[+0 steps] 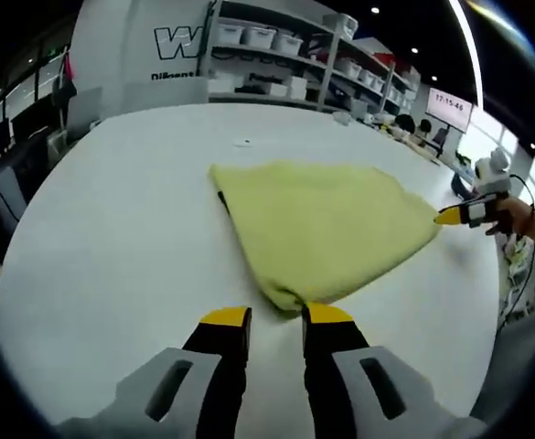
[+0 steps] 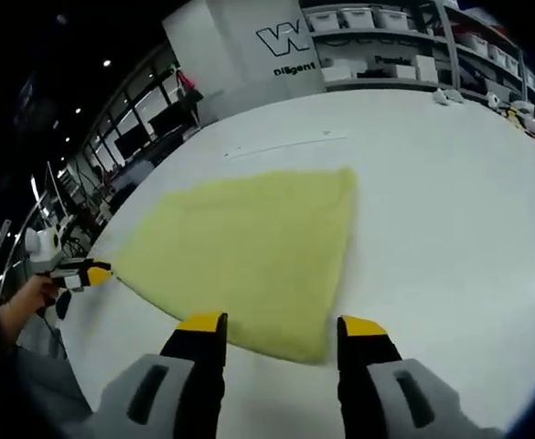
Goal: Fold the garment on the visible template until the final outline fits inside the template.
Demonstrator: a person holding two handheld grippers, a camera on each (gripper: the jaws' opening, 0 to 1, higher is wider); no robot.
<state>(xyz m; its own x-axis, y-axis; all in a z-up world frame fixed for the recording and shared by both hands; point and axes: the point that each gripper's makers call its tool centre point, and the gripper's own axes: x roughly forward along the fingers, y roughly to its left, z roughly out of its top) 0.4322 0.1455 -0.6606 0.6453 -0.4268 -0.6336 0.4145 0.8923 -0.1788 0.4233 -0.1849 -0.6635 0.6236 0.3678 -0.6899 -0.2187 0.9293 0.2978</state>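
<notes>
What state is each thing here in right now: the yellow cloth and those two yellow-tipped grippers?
Yellow garment: folded, lying flat on the white table.
Left gripper: open, its tips at the garment's near corner.
Right gripper: open, jaws either side of another corner of the garment.

A white wall panel reads "W" and "Diligent"; a screen shows "17:15:45".

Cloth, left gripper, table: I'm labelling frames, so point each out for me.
Cloth (image 1: 326,229): left gripper view, middle of the yellow fabric.
Left gripper (image 1: 276,320): left gripper view, midway between its fingertips.
Table (image 1: 121,219): left gripper view, bare white top.
</notes>
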